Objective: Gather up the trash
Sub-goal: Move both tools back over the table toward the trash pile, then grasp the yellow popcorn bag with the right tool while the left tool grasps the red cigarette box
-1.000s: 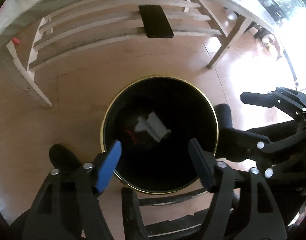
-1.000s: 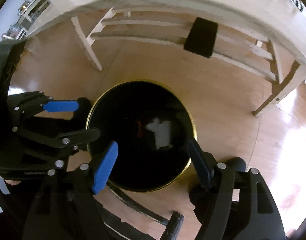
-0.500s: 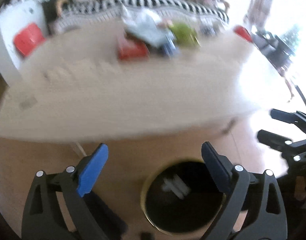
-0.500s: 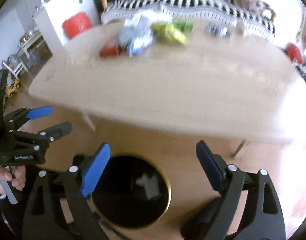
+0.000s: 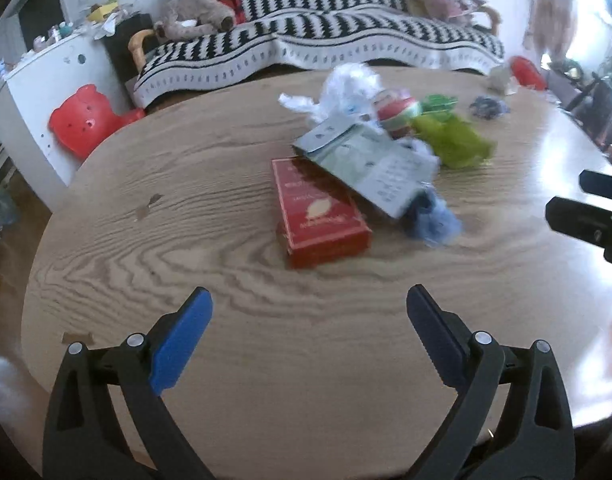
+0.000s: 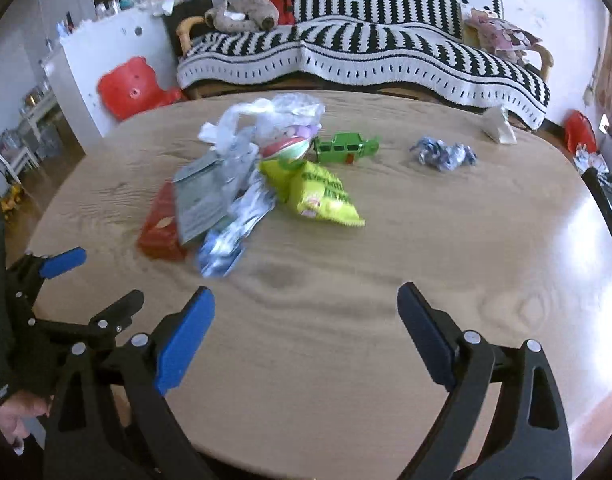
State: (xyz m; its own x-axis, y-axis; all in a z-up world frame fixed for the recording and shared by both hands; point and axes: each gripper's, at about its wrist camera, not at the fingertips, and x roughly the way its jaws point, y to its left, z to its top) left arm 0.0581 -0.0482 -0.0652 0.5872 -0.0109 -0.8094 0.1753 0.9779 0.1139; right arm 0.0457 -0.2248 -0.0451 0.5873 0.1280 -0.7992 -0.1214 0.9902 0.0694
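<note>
Both claws wide and empty — left claw (image 5: 306, 312), right claw (image 6: 306, 308), crumpled wrappers (image 6: 233, 232) beside red box (image 5: 320, 216) on table (image 5: 185, 208)

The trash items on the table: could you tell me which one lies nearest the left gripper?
The red box. It sits at the pile's near edge, straight ahead of the open left gripper; the grey pouch leans on its far end, and the green chip bag lies farther back.

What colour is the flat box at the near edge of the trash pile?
Red, with pale print on top. The box shows best in the left wrist view.
</note>
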